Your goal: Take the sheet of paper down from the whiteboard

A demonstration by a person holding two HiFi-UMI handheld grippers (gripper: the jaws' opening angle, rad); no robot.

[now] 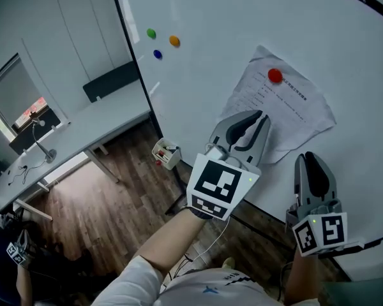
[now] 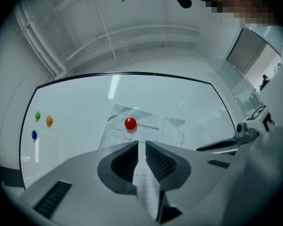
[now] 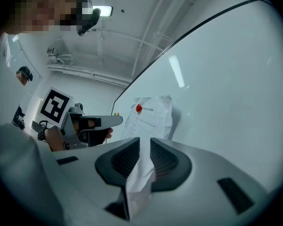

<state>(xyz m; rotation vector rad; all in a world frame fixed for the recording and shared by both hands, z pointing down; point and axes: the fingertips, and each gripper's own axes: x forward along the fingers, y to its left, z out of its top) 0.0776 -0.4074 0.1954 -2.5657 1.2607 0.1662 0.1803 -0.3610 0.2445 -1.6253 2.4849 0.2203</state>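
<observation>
On whiteboard (image 1: 242,18) | sheet of paper (image 1: 288,104) | left gripper (image 1: 260,116) near lower-left edge

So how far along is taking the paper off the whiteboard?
Done: nothing yet; the sheet is on the whiteboard under the red magnet. In hand: the left gripper, closed on a white strip, is near the sheet's lower left edge; the right gripper, closed on a crumpled white scrap, is lower, off the sheet. Left: free the sheet from the magnet and take it down.
</observation>
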